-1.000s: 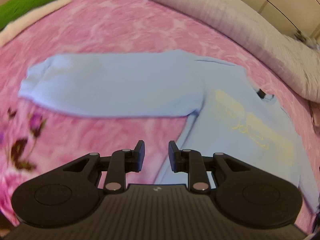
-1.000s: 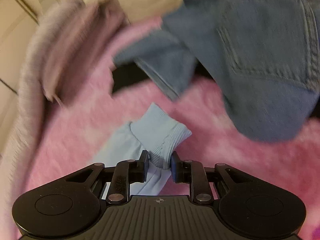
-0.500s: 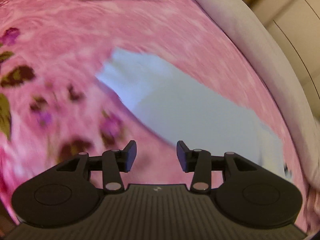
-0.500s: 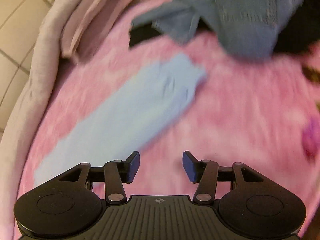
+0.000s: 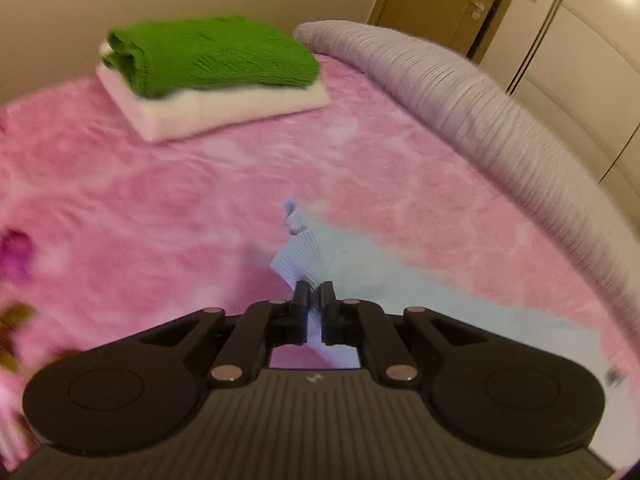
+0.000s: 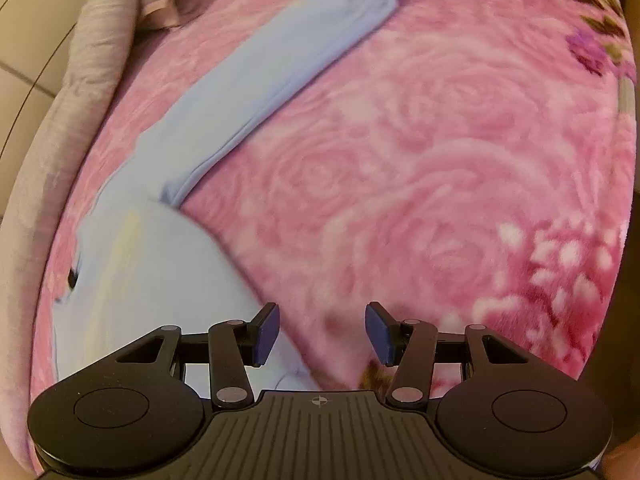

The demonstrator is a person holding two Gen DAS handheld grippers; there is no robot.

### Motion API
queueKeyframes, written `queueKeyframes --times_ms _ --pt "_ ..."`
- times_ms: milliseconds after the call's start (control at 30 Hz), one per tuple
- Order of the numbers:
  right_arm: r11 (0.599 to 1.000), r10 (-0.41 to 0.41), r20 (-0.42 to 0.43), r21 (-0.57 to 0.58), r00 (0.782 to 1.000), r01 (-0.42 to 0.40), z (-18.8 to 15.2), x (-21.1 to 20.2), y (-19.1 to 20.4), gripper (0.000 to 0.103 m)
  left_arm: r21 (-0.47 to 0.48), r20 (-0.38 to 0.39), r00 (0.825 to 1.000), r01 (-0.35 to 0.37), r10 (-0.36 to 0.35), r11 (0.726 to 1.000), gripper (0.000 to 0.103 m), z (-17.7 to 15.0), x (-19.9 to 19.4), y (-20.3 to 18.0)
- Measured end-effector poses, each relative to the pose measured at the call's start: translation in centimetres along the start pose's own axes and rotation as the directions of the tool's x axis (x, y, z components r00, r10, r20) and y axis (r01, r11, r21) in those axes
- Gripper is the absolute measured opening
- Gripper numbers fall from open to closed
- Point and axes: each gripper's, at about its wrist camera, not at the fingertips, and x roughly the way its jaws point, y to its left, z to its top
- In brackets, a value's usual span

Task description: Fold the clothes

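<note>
Now the left gripper (image 5: 314,300) has just been closing, and its jaws pinch the ribbed cuff (image 5: 298,254) of the pale blue cotton sweatshirt (image 6: 160,280), which lies spread on the pink rose-patterned fleece blanket (image 6: 400,160). In the right wrist view the other sleeve (image 6: 280,64) stretches toward one o'clock, while the sweatshirt's body sits at eight o'clock. The right gripper (image 6: 322,330) hangs with jaws half apart and nothing between them. At eleven o'clock in the left view rests a folded green knit sweater (image 5: 216,54) on a white folded garment (image 5: 224,110). Risk: the narrow pinch on the cuff's edge may slip when pulled, dropping the sleeve short and bunching the fold.
</note>
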Motion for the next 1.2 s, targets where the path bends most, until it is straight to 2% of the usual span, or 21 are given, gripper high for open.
queueKeyframes --times_ms 33,100,133,167,267,300,333,400,500,600,633,700,800,867,900,933,967,1000,1100,1200 --pt "1.000 -0.003 -0.003 -0.013 1.000 0.003 -0.2 0.0 0.1 0.051 0.042 -0.055 0.996 -0.065 0.067 0.997 0.006 -0.6 1.1 0.6" --pt "0.999 -0.008 -0.012 -0.035 1.000 0.007 -0.7 0.0 0.1 0.051 0.099 -0.161 0.969 -0.174 0.188 0.980 0.004 -1.7 2.9 1.9" --pt "0.999 -0.008 -0.017 -0.044 1.000 0.007 -0.9 -0.1 0.1 0.051 0.092 -0.177 0.967 -0.168 0.182 0.982 0.005 -2.1 2.8 2.5" --pt "0.999 -0.007 -0.021 -0.052 1.000 0.006 -1.2 -0.2 0.0 0.051 0.089 -0.166 0.974 -0.142 0.156 0.986 0.006 -2.3 1.7 2.6" --pt "0.996 0.010 -0.019 -0.088 1.000 -0.012 -1.4 -1.1 -0.5 0.051 0.108 -0.177 0.982 -0.046 0.064 0.993 0.008 -3.5 -1.7 1.7" --pt "0.994 0.017 -0.019 -0.103 1.000 -0.019 -1.4 -1.5 -0.8 0.051 0.120 -0.202 0.979 0.007 0.017 0.993 0.010 -4.5 -3.1 1.0" --pt "0.993 0.027 -0.023 -0.115 0.999 -0.029 -1.3 -1.7 -1.1 0.052 0.131 -0.251 0.967 0.074 -0.039 0.989 0.016 -5.6 -3.8 0.1" --pt "0.990 0.054 -0.037 -0.131 0.998 -0.059 -1.3 -2.0 -1.8 0.052 0.144 -0.350 0.925 0.208 -0.147 0.968 0.022 -7.7 -5.3 -1.8" --pt "0.982 0.103 -0.059 -0.151 0.993 -0.110 -1.5 -2.1 -2.8 0.051 0.127 -0.484 0.824 0.398 -0.294 0.909 0.027 -11.4 -6.7 -5.3" --pt "0.977 0.151 -0.097 -0.136 0.984 -0.163 -1.8 -1.8 -3.9 0.051 0.109 -0.536 0.762 0.489 -0.363 0.865 0.032 -14.3 -7.3 -8.3" --pt "0.975 0.166 -0.111 -0.130 0.980 -0.180 -1.9 -1.6 -4.2 0.051 0.123 -0.550 0.752 0.503 -0.363 0.856 0.035 -15.1 -7.4 -9.2" --pt "0.969 0.193 -0.135 -0.130 0.972 -0.210 -2.2 -1.2 -4.6 0.051 0.157 -0.561 0.751 0.510 -0.348 0.846 0.036 -16.5 -7.5 -10.8" --pt "0.961 0.225 -0.164 -0.124 0.961 -0.246 -2.4 -0.1 -5.1 0.051 0.152 -0.576 0.745 0.502 -0.336 0.852 0.039 -18.0 -7.0 -12.0" --pt "0.959 0.241 -0.162 -0.112 0.957 -0.260 -2.4 0.8 -5.1 0.051 0.134 -0.590 0.735 0.498 -0.335 0.857 0.033 -18.5 -6.6 -12.6" --pt "0.958 0.247 -0.155 -0.109 0.956 -0.265 -2.4 1.1 -5.0 0.051 0.125 -0.596 0.730 0.496 -0.335 0.859 0.022 -18.8 -6.4 -13.0" --pt "0.957 0.245 -0.151 -0.124 0.958 -0.264 -2.5 1.3 -4.6 0.022 0.115 -0.603 0.724 0.494 -0.335 0.862 0.002 -19.0 -6.2 -13.3" --pt "0.950 0.240 -0.148 -0.166 0.959 -0.264 -2.4 0.9 -4.0 0.004 0.097 -0.602 0.720 0.495 -0.346 0.863 0.001 -18.8 -6.5 -13.2" --pt "0.939 0.238 -0.146 -0.217 0.960 -0.266 -2.3 0.2 -3.2 0.004 0.074 -0.581 0.723 0.504 -0.373 0.861 0.001 -18.3 -7.3 -12.9" --pt "0.897 0.238 -0.140 -0.349 0.961 -0.273 -2.1 -2.0 -1.4 0.004 0.028 -0.535 0.719 0.540 -0.444 0.841 0.001 -16.9 -9.6 -11.3" --pt "0.880 0.231 -0.161 -0.387 0.960 -0.277 -2.6 -3.1 -2.0 0.004 0.079 -0.566 0.746 0.472 -0.350 0.878 0.003 -18.5 -9.5 -10.1"
